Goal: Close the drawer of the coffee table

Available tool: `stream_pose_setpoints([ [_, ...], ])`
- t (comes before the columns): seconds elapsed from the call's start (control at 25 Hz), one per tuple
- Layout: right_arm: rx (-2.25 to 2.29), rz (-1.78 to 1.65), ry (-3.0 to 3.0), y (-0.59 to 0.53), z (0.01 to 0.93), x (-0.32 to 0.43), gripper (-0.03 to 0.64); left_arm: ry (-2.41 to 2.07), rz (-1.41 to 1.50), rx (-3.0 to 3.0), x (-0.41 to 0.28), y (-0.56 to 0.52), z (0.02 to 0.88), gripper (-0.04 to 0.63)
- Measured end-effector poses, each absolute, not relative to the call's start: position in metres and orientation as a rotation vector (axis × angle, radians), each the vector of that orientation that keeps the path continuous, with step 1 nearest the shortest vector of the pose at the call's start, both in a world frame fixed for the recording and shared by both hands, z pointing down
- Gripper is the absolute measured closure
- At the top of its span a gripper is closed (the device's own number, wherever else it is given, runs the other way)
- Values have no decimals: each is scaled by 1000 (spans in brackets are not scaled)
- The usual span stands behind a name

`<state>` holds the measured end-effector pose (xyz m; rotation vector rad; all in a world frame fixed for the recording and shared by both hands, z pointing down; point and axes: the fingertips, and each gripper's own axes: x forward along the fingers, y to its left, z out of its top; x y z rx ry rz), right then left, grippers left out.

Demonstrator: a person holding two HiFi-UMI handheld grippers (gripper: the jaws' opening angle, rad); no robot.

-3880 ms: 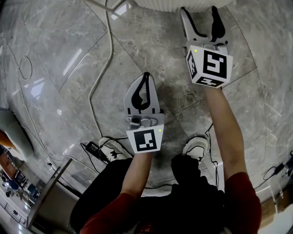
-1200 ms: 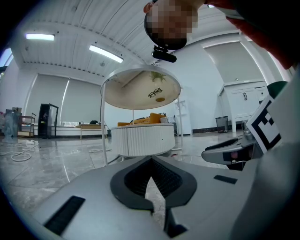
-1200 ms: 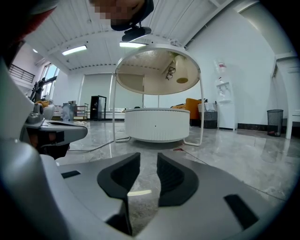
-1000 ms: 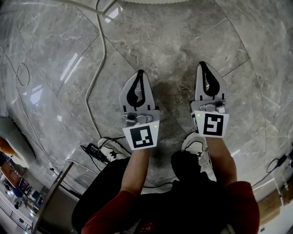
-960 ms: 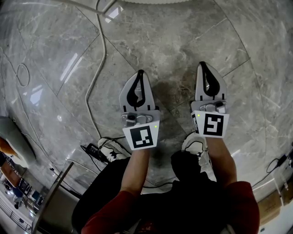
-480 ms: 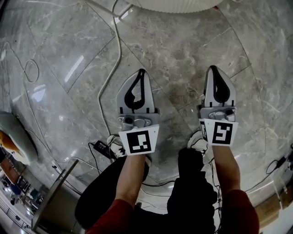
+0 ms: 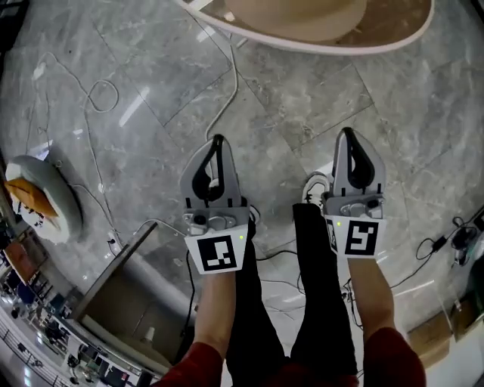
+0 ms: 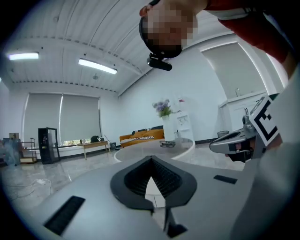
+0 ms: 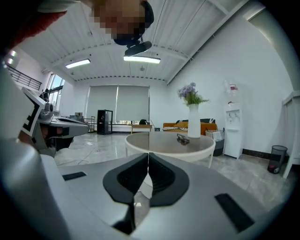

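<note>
Pointing level above the marble floor, the left gripper and right gripper both have jaws pressed together, holding nothing; the round coffee table stands ahead, well apart.

The right gripper, before stretched forward with its jaws apart, is now back beside the left gripper, jaws together. Both have come up, the person's legs are straight, and the table top has come into view.
</note>
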<state>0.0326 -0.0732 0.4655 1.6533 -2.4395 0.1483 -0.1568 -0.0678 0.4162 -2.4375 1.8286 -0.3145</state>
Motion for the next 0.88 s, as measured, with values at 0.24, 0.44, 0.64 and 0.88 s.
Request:
stream_pose_setpoints([
  [0.24,1633,186,-2457,-68,256,38,594,1796,-351,-2448,-138,-52,207,583],
  [0.44,1679,129,-2521,-72,100,58,594,1944,-426,-2511,-136,-53,90,583],
  [0.64,1750,98,-2542,-49,11,99,594,1958,-339,-2443,-120,-34,-13,583],
  [0.88,1826,-2,-2583,-49,-57,135,594,1897,-224,-2410,-100,-26,-71,583],
])
